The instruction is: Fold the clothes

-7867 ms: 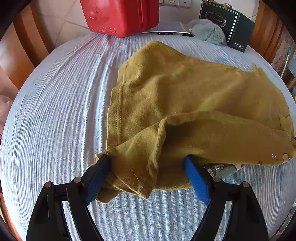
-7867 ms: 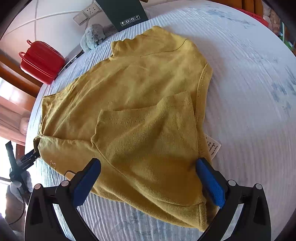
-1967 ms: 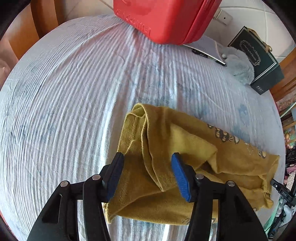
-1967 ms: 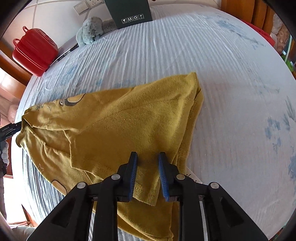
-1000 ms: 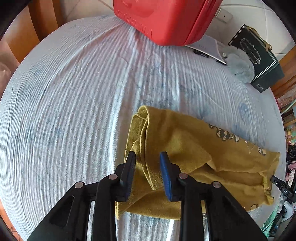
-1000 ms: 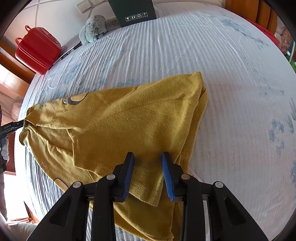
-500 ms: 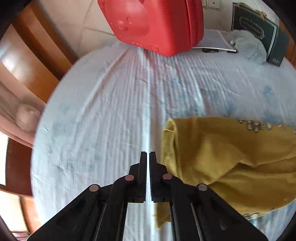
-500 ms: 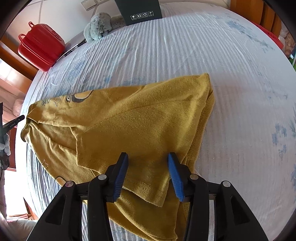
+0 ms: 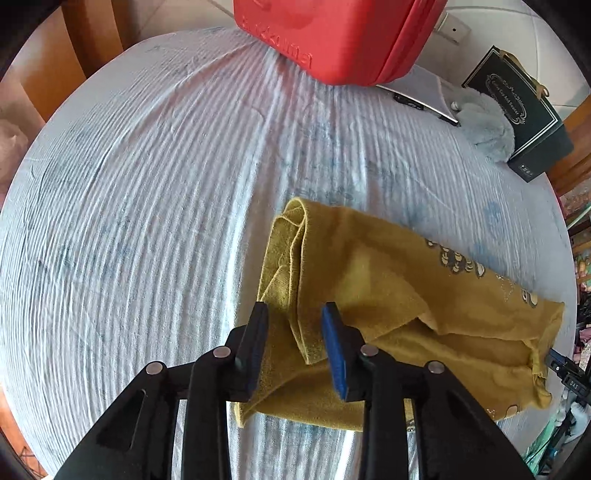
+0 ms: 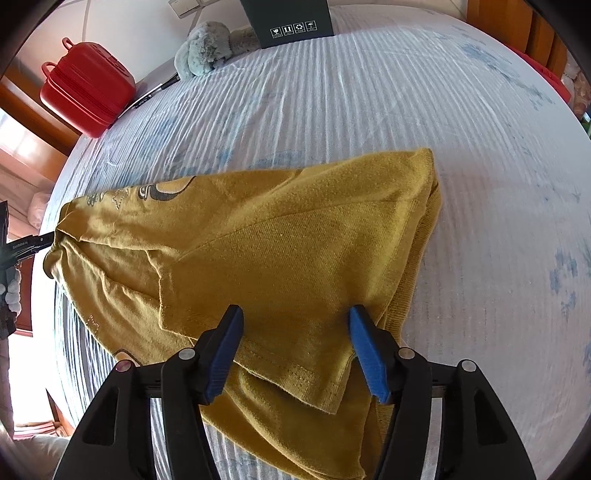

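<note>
Bedroom: a pale striped bedsheet (image 9: 147, 184), a red suitcase (image 9: 332, 33) and a dark box (image 9: 517, 122) at the far edge. Left view: the yellow shirt (image 9: 388, 295), partly folded, runs lengthwise to the right; the left gripper (image 9: 294, 332) points steeply down over its left end, jaws opening astride a fold, not clamping. Right view: the right gripper (image 10: 295, 343) straddles the near hem, jaws opening, released; shirt stretches far-left.

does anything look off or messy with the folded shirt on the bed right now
Yes. The mustard shirt is folded unevenly: its layers do not line up, a hem flap sticks out askew near the right gripper, and the end by the left gripper is bunched into loose rolls. Both grippers' fingers are opening over the cloth.
</note>
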The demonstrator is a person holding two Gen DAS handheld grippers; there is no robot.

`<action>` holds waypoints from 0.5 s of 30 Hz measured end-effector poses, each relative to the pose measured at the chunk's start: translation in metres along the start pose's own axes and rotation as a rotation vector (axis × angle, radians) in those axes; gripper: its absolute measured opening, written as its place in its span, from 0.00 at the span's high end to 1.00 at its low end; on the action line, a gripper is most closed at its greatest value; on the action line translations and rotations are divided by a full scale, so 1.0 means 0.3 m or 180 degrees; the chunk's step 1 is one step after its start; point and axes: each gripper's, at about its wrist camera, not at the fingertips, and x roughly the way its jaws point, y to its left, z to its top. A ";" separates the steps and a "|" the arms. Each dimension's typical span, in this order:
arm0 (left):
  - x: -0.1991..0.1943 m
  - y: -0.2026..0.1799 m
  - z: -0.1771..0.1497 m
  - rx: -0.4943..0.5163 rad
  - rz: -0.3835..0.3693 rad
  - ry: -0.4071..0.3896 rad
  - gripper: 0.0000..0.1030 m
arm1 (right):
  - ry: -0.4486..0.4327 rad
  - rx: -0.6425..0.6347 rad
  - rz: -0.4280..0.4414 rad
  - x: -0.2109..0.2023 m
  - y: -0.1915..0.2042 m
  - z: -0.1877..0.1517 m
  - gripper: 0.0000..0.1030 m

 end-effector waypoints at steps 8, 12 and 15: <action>-0.031 -0.082 -0.040 0.0458 0.0206 -0.0319 0.98 | -0.0158 0.0144 -0.0133 -0.063 0.002 -0.060 0.59; -0.059 -0.023 -0.032 0.0737 0.0884 -0.0430 0.99 | 0.0015 0.0089 -0.0244 -0.061 -0.012 -0.128 0.60; -0.043 0.044 -0.023 0.0775 0.1189 -0.0346 0.99 | 0.0004 0.0181 -0.0401 -0.079 -0.049 -0.133 0.66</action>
